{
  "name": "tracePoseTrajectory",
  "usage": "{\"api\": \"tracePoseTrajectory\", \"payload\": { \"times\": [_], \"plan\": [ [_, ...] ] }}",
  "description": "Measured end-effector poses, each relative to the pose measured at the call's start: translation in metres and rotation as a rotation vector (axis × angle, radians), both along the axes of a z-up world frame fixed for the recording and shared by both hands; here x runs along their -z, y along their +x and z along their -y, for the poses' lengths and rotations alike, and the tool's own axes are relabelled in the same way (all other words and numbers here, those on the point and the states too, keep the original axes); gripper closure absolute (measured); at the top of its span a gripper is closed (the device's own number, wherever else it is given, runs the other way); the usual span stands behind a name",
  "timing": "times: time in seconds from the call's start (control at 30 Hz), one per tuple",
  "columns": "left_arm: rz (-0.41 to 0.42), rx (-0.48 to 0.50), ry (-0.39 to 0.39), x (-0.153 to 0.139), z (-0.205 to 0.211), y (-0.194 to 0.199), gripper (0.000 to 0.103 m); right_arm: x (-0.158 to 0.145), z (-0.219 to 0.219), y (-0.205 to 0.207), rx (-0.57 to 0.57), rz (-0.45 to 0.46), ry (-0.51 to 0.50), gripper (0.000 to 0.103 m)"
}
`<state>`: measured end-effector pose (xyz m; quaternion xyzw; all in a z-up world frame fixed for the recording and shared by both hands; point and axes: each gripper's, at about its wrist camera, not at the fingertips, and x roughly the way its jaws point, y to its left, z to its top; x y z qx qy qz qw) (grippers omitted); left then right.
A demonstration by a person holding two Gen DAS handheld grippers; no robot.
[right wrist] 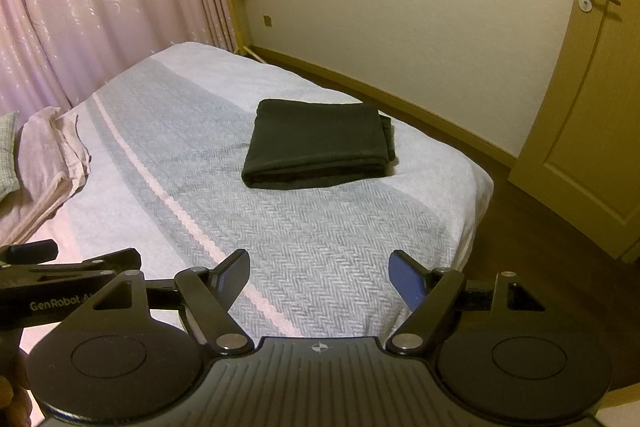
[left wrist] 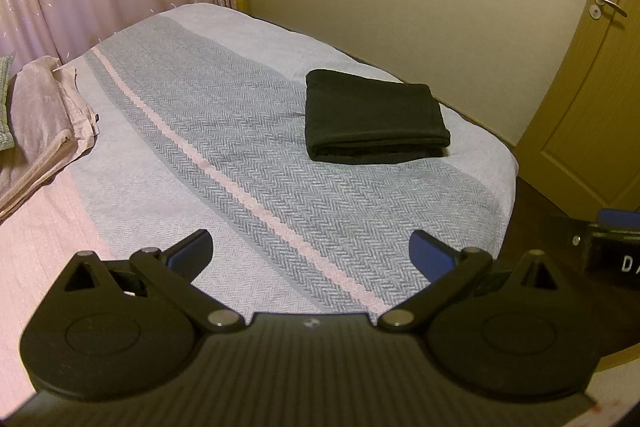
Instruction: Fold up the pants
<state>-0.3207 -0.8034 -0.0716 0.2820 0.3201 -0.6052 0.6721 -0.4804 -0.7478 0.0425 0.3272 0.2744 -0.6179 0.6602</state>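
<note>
Hovering clear, you've got both jaws wide and empty: left hand-held gripper [left wrist: 312, 253], right hand-held gripper [right wrist: 318, 277]. Pants [right wrist: 320, 143] sit as a neat folded block on the bed [right wrist: 320, 247], well ahead, untouched, so the fold looks done.

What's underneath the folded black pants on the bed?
The folded black pants rest on the grey herringbone bedspread, whose weave runs on around them. Whatever lies directly beneath the bundle is covered and cannot be seen.
</note>
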Motion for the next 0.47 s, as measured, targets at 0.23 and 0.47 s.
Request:
{"api": "tracePoseTrajectory", "payload": {
  "times": [0.23,0.47],
  "plan": [
    [-0.001,-0.001,-0.001,0.0004,-0.0004,-0.0010,0.000,0.0008,-0.0004,-0.0036,-0.002,-0.001,0.000,0.029],
    [-0.007,-0.018,-0.020,-0.0005,-0.0044,-0.0013,0.000,0.0014,-0.0004,-0.0049,0.000,-0.001,0.000,0.029]
  ]
}}
